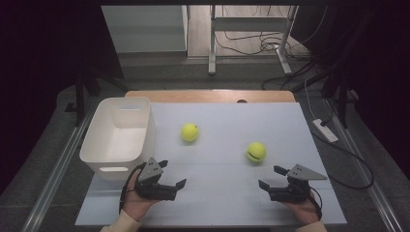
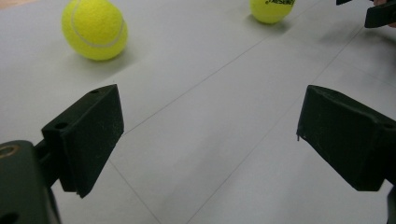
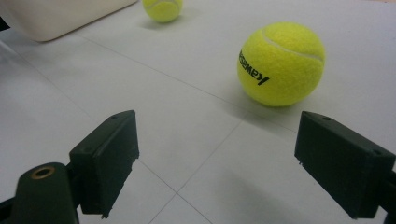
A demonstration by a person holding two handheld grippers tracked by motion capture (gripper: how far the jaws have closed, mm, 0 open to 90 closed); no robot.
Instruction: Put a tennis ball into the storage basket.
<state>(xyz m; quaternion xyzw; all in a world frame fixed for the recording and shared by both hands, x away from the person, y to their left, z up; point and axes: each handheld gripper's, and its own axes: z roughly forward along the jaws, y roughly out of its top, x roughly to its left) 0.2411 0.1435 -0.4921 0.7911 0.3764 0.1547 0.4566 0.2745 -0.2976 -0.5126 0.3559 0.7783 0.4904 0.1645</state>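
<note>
Two yellow tennis balls lie on the white bench [image 1: 232, 193], well apart from each other. The left ball [image 1: 189, 132] sits near the middle of the bench, a little to the right of the white plastic bin [image 1: 121, 140] that stands at the bench's left edge. The right ball [image 1: 256, 152] lies nearer the person, toward the right side, and carries black lettering on its side.

The left gripper [image 1: 171, 173] is held low over the near part of the bench, just in front of the bin's near corner. Its fingers [image 2: 88, 135] are spread wide with nothing between them; in the left gripper view only bare bench surface lies in the gap, with the left ball ahead and to the left of the gap and the other ball farther off at the top edge.

The right gripper [image 1: 270, 177] is held near the bench's near right part, and its fingers [image 3: 109, 156] are likewise spread wide and hold nothing. In the right gripper view the lettered ball lies just ahead of the gap, close to the right finger but apart from it. Whether either gripper rests on the bench or hangs just above it is hard to tell from the high view.
</note>
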